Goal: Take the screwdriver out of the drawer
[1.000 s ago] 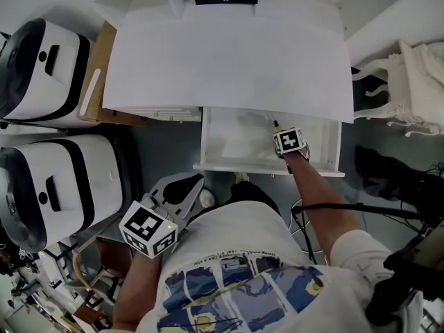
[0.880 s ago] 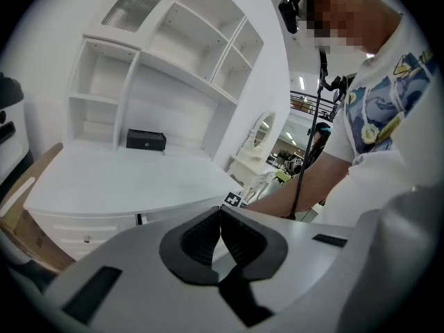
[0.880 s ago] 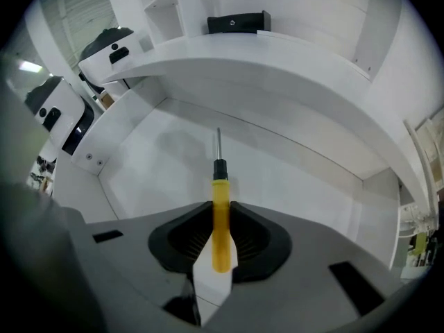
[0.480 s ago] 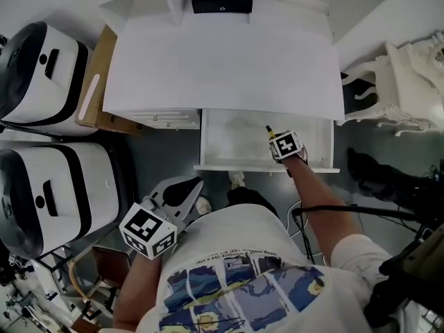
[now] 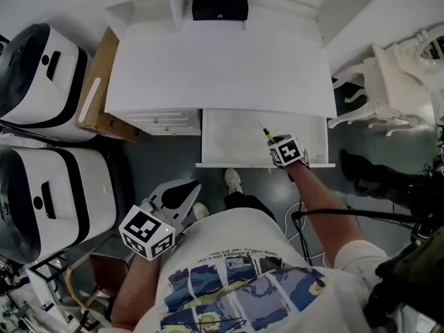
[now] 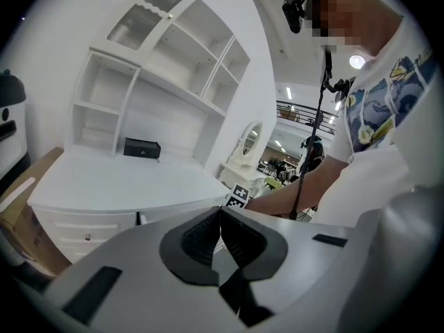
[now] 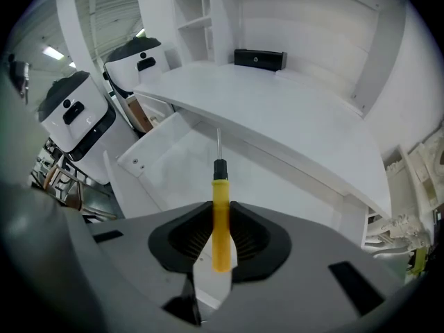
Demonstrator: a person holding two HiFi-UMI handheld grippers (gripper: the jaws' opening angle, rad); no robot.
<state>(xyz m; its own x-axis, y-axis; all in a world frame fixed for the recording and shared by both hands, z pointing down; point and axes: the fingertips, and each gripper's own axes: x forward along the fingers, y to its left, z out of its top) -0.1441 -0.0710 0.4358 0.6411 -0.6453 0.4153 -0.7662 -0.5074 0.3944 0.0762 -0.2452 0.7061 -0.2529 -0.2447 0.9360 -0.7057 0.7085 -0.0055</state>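
Gripping the screwdriver point(image 7: 220, 217) mid-handle, our right gripper point(image 7: 220, 210) fingers point(image 7: 251, 240) hold it just over the open drawer point(image 5: 236, 134); left gripper point(image 6: 220, 217) fingers are together, empty. Risk: tip could knock the table point(image 5: 215, 61) edge & the handle twists loose.

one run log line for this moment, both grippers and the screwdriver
right gripper: shut on screwdriver | screwdriver: over open drawer, shaft pointing away from jaws | left gripper: shut, empty
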